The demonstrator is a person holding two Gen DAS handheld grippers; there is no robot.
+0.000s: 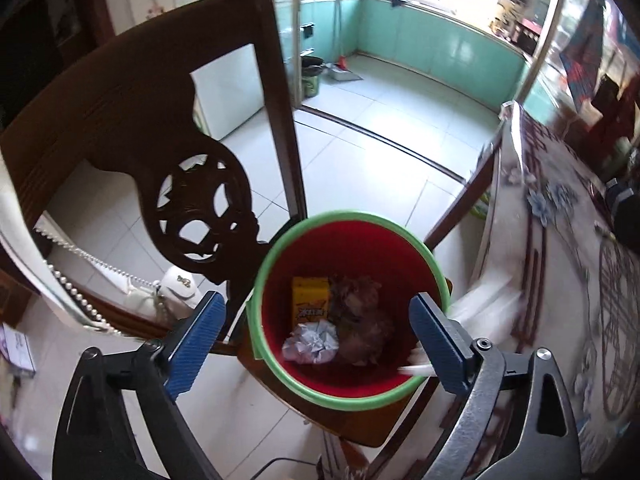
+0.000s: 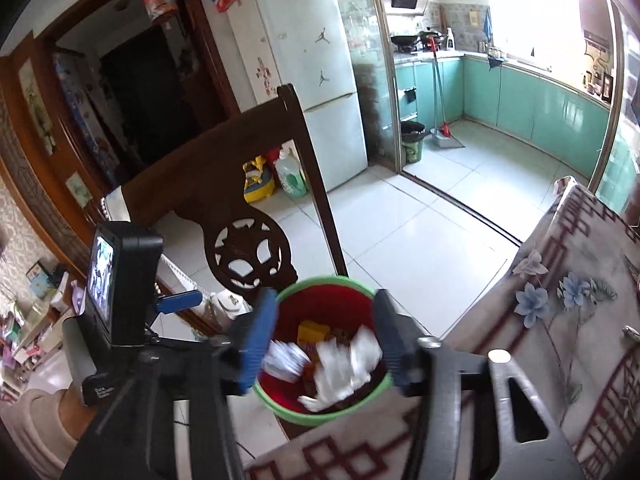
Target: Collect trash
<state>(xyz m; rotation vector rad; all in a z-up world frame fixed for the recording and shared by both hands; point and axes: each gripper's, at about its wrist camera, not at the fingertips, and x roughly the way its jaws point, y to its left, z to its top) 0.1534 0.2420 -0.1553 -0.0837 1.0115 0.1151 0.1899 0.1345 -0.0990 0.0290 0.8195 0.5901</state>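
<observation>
Here the red bin (image 1: 348,304) with a green rim sits on the chair seat (image 1: 360,420) beside the table (image 2: 560,320); the left gripper (image 1: 316,340) hangs spread and empty above it; the right gripper (image 2: 324,344) is parted, blurred white paper (image 2: 344,368) between its fingers over the bin; crumpled trash (image 1: 312,344) lies inside.

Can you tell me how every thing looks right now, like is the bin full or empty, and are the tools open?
Red bin: upright on the chair seat, partly filled.
Yellow box: lying inside the bin.
Crumpled paper ball: resting in the bin.
White wrapper: blurred, between the right tool's fingers, over the bin.
Left tool: open, empty, above the bin.
Right tool: open.
Chair: upright, beside the table.
</observation>
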